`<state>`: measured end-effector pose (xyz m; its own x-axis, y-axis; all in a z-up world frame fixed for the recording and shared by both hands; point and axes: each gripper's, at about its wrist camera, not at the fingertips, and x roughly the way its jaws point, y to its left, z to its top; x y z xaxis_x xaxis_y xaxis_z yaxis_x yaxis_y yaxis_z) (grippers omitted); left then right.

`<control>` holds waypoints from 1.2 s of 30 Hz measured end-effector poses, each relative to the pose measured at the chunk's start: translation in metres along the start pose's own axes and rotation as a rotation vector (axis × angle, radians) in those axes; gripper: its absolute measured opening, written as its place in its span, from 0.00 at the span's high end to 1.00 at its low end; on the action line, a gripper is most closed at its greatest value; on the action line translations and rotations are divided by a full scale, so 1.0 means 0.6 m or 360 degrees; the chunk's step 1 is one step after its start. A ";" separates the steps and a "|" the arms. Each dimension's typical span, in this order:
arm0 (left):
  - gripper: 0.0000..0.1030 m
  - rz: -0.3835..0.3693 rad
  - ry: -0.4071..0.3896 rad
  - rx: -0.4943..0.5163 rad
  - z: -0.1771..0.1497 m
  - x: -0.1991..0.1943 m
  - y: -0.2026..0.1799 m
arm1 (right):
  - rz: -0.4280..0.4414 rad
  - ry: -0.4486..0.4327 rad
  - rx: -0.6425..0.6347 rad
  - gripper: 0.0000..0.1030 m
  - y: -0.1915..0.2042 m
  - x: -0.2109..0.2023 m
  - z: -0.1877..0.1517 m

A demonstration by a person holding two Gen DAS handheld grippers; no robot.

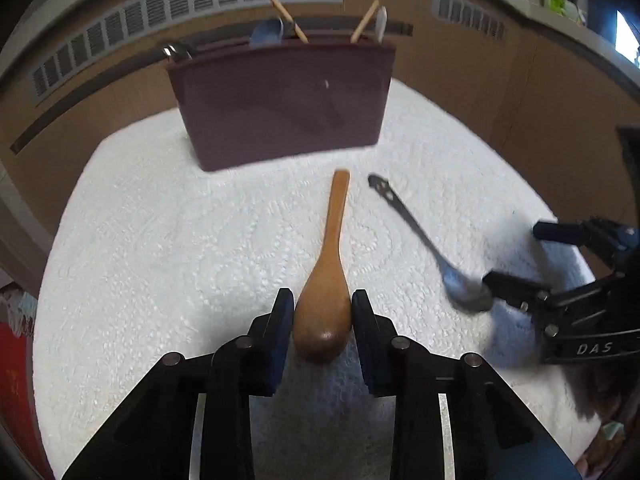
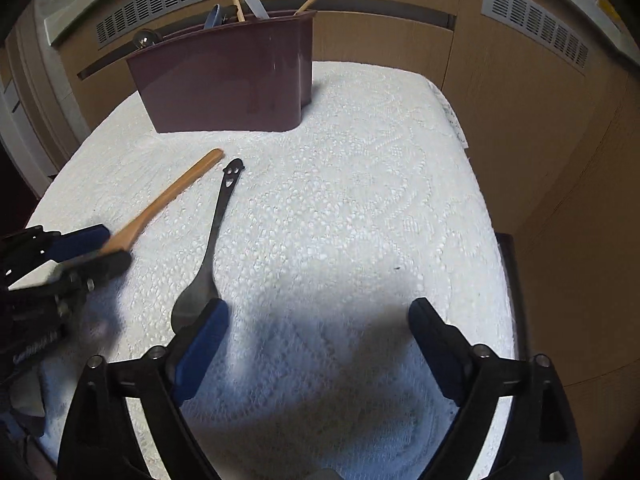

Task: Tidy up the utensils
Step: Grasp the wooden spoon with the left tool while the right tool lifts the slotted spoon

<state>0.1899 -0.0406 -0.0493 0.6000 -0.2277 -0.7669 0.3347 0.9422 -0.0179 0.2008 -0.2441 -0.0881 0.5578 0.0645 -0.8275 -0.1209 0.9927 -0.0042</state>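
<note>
I am clamping my left gripper (image 1: 323, 312) on the wooden spoon (image 1: 326, 288) bowl, my right gripper (image 2: 318, 320) gaping empty beside the metal spoon (image 2: 208, 264), lifting toward the far maroon caddy (image 1: 280, 100) next.

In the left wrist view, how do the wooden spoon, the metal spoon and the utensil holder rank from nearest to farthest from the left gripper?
1. Wooden spoon: its bowl sits between the left gripper's pads.
2. Metal spoon: lying on the white cloth to the right.
3. Utensil holder: standing at the far edge of the cloth, beyond both spoons.
</note>
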 end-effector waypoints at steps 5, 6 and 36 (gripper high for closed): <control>0.70 0.0058 -0.0198 -0.0051 0.017 -0.062 0.036 | 0.0021 0.0047 0.0011 0.01 0.001 0.001 -0.008; 0.70 0.0075 -0.0237 -0.0062 0.023 -0.073 0.044 | 0.0009 0.0051 0.0006 0.01 0.002 0.002 -0.009; 0.81 0.0001 -0.0448 -0.0272 0.111 -0.079 0.129 | -0.0083 -0.0290 -0.0043 0.74 0.105 -0.068 0.020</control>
<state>0.2359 0.0269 0.0283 0.7855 -0.2638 -0.5599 0.2216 0.9645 -0.1435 0.1803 -0.1832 -0.0478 0.7030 0.0328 -0.7105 -0.1085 0.9922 -0.0615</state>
